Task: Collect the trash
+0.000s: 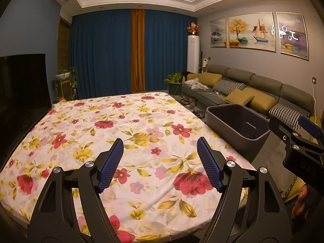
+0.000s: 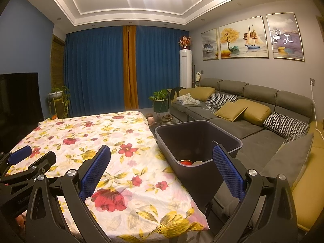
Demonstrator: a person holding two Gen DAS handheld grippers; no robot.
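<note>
Apparently the collecting is done: red and pale trash (image 2: 189,162) lies in the dark bin (image 2: 222,131), centre right of frame; left gripper (image 1: 160,147) and right gripper (image 2: 162,160) gape empty over the floral tablecloth (image 1: 121,121), so next comes scanning for leftovers

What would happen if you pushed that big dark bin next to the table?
The bin would probably slide rather than roll, since its sides look flat. It seems light: only a few small things lie at the bottom. Pushed near its rim, it might tip.

Left gripper (image 1: 160,151) jaws apart, nothing between; right gripper (image 2: 162,160) jaws wide, side by side
</note>
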